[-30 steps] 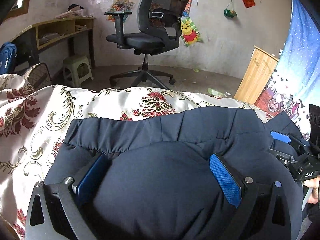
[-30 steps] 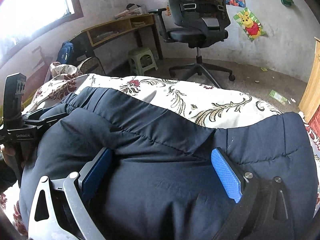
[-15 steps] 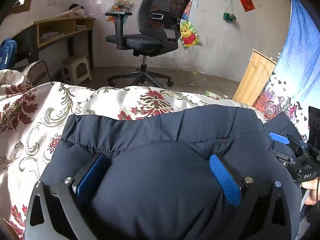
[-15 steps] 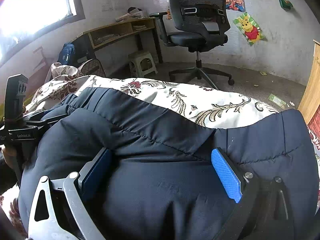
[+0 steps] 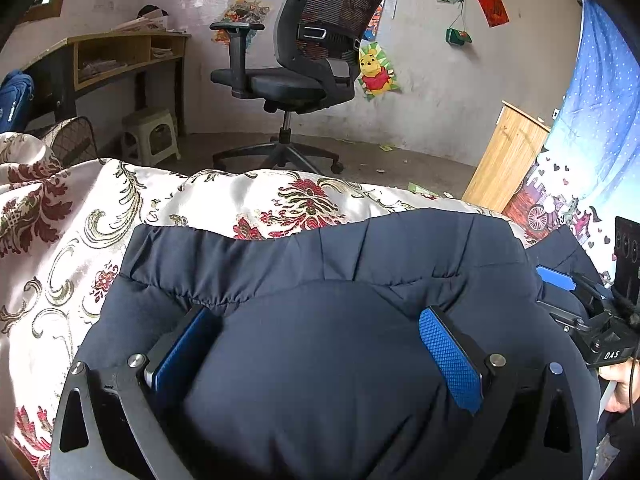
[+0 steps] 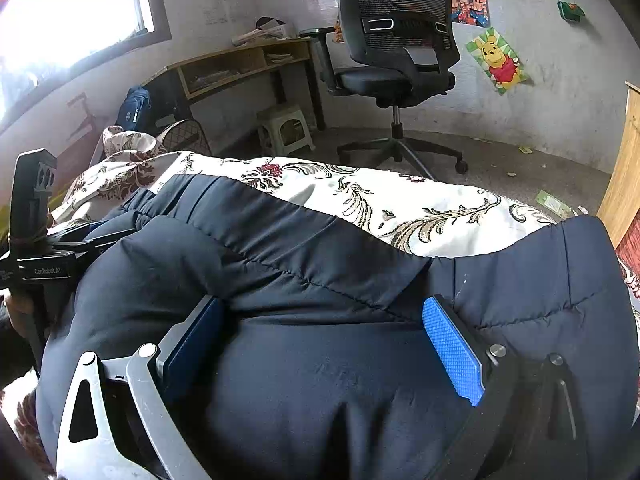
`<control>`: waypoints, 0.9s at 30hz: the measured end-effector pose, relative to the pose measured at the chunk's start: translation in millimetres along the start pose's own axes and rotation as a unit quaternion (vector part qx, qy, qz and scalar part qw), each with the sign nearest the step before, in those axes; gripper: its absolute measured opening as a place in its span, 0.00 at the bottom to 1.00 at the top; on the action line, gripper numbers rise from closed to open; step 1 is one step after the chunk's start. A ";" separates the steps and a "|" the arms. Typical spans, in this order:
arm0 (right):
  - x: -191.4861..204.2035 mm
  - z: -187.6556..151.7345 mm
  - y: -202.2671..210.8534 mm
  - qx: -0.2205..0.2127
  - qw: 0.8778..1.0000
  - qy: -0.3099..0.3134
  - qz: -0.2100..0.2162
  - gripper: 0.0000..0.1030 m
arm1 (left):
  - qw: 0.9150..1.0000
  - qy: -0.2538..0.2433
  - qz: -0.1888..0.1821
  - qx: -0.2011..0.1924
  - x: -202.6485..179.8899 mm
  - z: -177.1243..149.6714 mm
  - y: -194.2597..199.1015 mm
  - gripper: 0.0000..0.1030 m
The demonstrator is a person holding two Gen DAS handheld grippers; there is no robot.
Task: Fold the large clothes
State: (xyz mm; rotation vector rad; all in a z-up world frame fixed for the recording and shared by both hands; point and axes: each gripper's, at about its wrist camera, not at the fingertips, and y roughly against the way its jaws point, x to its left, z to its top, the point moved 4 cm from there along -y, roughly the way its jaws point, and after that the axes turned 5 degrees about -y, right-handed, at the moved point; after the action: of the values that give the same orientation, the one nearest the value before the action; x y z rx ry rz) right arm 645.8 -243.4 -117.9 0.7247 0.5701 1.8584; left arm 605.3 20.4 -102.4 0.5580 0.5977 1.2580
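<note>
A dark navy padded jacket (image 5: 320, 272) lies on a floral bedspread (image 5: 80, 220) and fills the lower half of both views; it also shows in the right wrist view (image 6: 280, 248). My left gripper (image 5: 316, 336) has its blue pads wide apart with a thick bulge of jacket between them. My right gripper (image 6: 324, 328) stands the same way on the jacket, a thick fold between its pads. The right gripper shows at the right edge of the left wrist view (image 5: 592, 320), and the left gripper at the left edge of the right wrist view (image 6: 44, 256).
A black office chair (image 5: 304, 60) stands on the floor beyond the bed. A wooden desk (image 5: 108, 60) and a small plastic stool (image 5: 150, 136) are at the left wall. A wooden cabinet (image 5: 508, 156) and a blue curtain (image 5: 592, 100) are at the right.
Both grippers have risen and tilted slightly, so the chair and far wall sit lower in view. The jacket's far edge has drawn a little nearer. The jaws have not changed.
</note>
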 end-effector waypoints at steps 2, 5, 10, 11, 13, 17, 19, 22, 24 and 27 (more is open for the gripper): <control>0.1 -0.2 0.0 0.000 1.000 0.000 0.000 0.94 | 1.000 0.000 0.000 0.000 0.0 -0.7 0.2 1.00; -0.2 -0.3 0.0 -0.001 1.000 0.000 0.000 0.94 | 1.000 0.001 -0.002 -0.002 1.0 -1.5 0.8 1.00; -0.8 -0.5 -0.2 -0.002 1.000 0.000 -0.001 0.94 | 1.000 0.002 -0.003 -0.001 0.7 -2.0 0.6 1.00; -1.2 -0.3 -0.4 -0.001 1.000 0.000 -0.001 0.94 | 1.000 0.002 -0.002 -0.001 0.4 -2.2 0.5 1.00; -0.9 -0.7 -0.2 -0.001 1.000 0.000 0.000 0.94 | 1.000 0.002 -0.002 -0.001 0.6 -2.0 0.6 1.00; -1.4 -1.0 0.7 -0.007 1.000 -0.001 0.002 0.94 | 1.000 0.001 0.000 -0.005 -0.1 -2.0 2.0 1.00; -1.8 -1.3 2.4 -0.013 1.000 -0.001 0.003 0.94 | 1.000 0.000 0.004 -0.009 -1.4 -2.4 3.5 1.00; -1.8 -1.8 6.3 -0.024 1.000 0.002 0.000 0.95 | 1.000 -0.003 0.008 -0.014 -2.7 -3.1 5.9 1.00; -2.4 -3.1 10.6 -0.033 0.999 0.000 0.000 0.95 | 1.000 -0.002 0.009 -0.018 -4.8 -4.3 8.2 1.00; -2.5 -5.7 17.1 -0.045 0.999 0.001 -0.002 0.95 | 1.000 -0.001 0.011 -0.022 -5.4 -6.8 13.4 1.00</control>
State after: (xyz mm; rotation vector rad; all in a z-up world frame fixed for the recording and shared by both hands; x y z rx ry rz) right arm 631.6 -252.3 -111.0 0.6607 0.4856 1.8689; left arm 590.2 18.4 -97.6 0.5310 0.5622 1.2888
